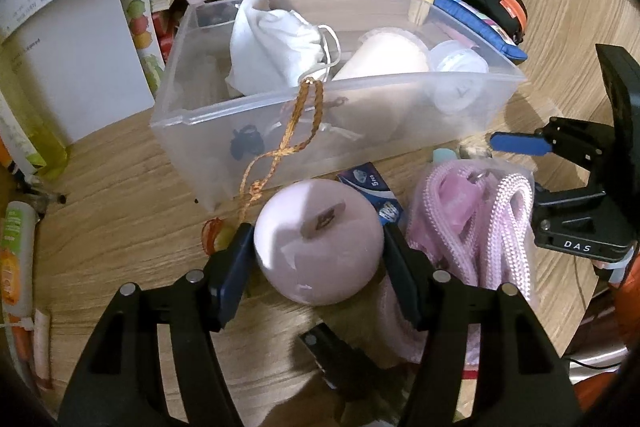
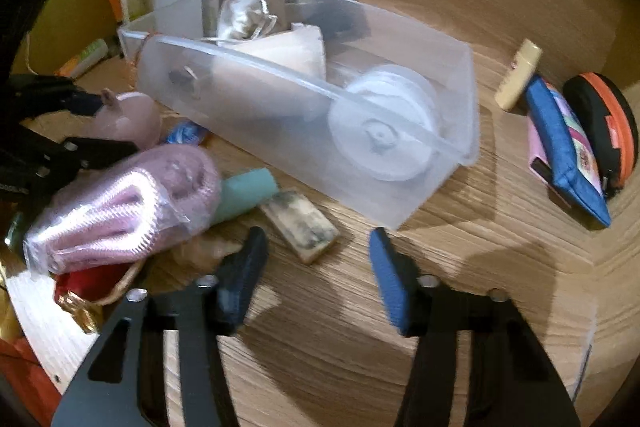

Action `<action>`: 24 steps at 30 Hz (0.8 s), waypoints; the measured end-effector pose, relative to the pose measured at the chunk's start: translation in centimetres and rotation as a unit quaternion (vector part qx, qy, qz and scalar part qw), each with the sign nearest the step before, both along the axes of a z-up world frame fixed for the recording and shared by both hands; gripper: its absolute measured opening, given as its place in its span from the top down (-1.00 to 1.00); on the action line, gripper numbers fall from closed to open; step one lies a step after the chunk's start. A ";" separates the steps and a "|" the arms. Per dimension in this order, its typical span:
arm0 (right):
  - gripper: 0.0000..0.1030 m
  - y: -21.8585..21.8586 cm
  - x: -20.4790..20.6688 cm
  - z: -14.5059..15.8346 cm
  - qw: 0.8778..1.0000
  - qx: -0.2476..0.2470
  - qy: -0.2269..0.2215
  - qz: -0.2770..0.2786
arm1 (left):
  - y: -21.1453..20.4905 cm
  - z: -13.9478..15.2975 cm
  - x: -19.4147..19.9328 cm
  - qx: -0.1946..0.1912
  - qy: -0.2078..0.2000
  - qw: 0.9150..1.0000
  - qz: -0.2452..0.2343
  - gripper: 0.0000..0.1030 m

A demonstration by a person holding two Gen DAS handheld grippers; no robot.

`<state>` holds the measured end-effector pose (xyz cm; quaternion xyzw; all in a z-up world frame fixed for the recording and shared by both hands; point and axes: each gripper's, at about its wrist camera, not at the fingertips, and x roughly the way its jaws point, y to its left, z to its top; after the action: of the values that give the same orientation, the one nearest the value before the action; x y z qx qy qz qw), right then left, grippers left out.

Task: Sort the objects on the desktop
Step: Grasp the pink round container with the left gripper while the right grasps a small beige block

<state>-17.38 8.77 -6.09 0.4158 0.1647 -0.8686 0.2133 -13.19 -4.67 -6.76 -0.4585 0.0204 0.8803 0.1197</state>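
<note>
My left gripper (image 1: pixel 316 251) is shut on a pink apple-shaped object (image 1: pixel 316 243), held just above the wooden desk in front of a clear plastic bin (image 1: pixel 280 131). The bin holds a white cloth pouch (image 1: pixel 276 39), a cream cup (image 1: pixel 380 57) and clear lids (image 1: pixel 460 59); an orange braided cord (image 1: pixel 288 135) hangs over its front wall. My right gripper (image 2: pixel 316 251) is open and empty above bare desk, near the bin's end wall (image 2: pixel 432 155). The pink apple also shows in the right wrist view (image 2: pixel 128 119), with the left gripper at the far left.
A bagged pink rope (image 1: pixel 480 219) (image 2: pixel 120 203), a teal tube (image 2: pixel 248 191) and a small marbled block (image 2: pixel 304 223) lie by the bin. A blue pouch (image 2: pixel 564 151), orange-black case (image 2: pixel 604 127) and cream bottle (image 2: pixel 516 75) sit at the right. Papers and boxes (image 1: pixel 80 39) stand at the back left.
</note>
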 end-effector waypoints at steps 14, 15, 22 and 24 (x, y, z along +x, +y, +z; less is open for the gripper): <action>0.47 -0.5 -0.2 0.6 1.000 -0.021 -0.010 0.002 | -0.1 -0.2 -0.1 0.016 0.016 1.000 0.010 -0.22; 0.47 -0.3 -0.1 0.7 1.000 -0.026 -0.013 0.000 | -0.2 0.0 -0.1 0.018 0.019 1.000 0.011 -0.22; 0.50 1.5 0.6 1.7 0.999 -0.038 -0.003 -0.024 | -0.4 0.9 0.9 0.018 0.045 0.999 0.010 -0.22; 0.50 2.2 0.9 2.2 0.999 -0.042 0.002 -0.030 | -0.3 1.2 1.3 0.019 0.050 0.999 0.006 -0.22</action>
<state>-16.44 10.95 -3.92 0.4092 0.1156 -0.8819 0.2036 -11.93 -4.97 -5.59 -0.4114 0.0063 0.9032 0.1219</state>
